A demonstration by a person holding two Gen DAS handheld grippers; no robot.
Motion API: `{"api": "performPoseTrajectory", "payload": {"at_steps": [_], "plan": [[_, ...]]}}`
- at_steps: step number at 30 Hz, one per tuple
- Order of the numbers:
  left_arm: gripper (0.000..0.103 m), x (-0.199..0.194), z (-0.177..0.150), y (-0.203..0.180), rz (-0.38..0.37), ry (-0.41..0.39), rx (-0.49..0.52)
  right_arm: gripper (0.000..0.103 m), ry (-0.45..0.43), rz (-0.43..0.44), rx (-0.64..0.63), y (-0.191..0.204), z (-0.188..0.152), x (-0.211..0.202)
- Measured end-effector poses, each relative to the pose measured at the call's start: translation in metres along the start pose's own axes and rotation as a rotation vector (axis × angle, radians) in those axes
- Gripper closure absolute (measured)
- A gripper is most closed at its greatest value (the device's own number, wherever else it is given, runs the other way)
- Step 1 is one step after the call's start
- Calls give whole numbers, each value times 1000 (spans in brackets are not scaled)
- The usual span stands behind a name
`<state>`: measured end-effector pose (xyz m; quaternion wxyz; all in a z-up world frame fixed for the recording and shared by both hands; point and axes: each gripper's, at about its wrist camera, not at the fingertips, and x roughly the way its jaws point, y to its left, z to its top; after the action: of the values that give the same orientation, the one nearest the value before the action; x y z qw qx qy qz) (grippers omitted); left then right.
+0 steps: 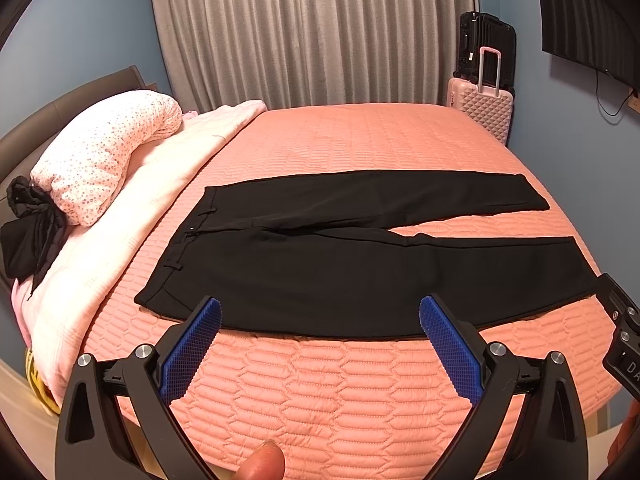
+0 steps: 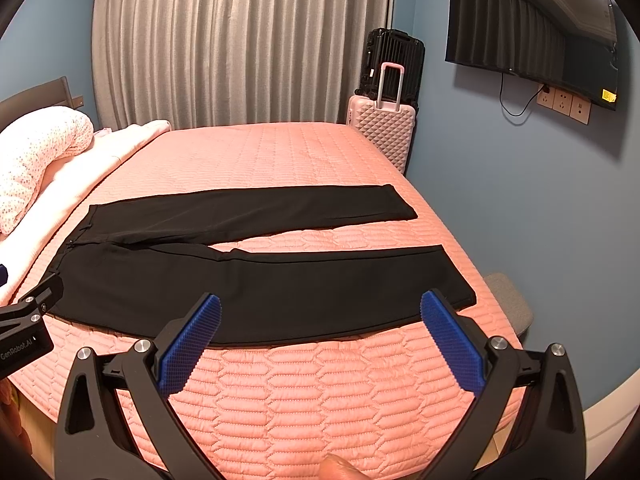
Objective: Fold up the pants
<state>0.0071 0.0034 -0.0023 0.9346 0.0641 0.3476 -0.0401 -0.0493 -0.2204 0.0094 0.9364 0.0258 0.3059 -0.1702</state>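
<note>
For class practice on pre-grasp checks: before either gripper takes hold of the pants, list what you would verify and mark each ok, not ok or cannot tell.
1. Pants lie flat on the bed, legs apart: ok.
2. Left gripper open, holding nothing: ok.
3. Right gripper open, holding nothing: ok.
4. Near leg's edge uncovered in front of both grippers: ok.
5. Waistband flat, not twisted: ok.
6. Far leg's hem smooth: ok.
</note>
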Motion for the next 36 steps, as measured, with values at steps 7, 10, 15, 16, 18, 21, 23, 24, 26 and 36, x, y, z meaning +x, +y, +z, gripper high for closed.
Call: {"api": "performPoseTrajectory", "payload": {"at_steps": [7, 10, 15, 16, 18, 21, 23, 24, 26, 36], "plan": [[5, 1, 1, 0, -6, 1, 3, 5, -2, 1, 3, 0, 0, 0], [5, 1, 0, -1, -4, 1, 4, 5, 0, 0, 2, -1, 0, 0], [5, 3, -2, -1, -2, 6, 1, 5, 12, -3, 2, -4, -2, 2], [5, 3, -3, -1, 0, 8, 1, 5, 14, -4, 6, -6, -3, 4], [5, 6, -5, -1, 1, 13, 3, 5, 20, -5, 8, -5, -4, 6], [5, 12, -8, -1, 2, 17, 6, 5, 11, -5, 5, -6, -6, 10], [5, 24, -14, 2, -3, 10, 3, 5, 2, -17, -16, -6, -16, 22], [5, 34, -19, 4, 9, 24, 7, 5, 11, -22, -26, -9, -23, 33], [5, 59, -31, 7, 19, 53, 26, 5, 49, -46, -30, -15, -37, 57], [5, 123, -37, 34, 69, 112, -39, 5, 108, -31, -44, -30, -23, 120]]}}
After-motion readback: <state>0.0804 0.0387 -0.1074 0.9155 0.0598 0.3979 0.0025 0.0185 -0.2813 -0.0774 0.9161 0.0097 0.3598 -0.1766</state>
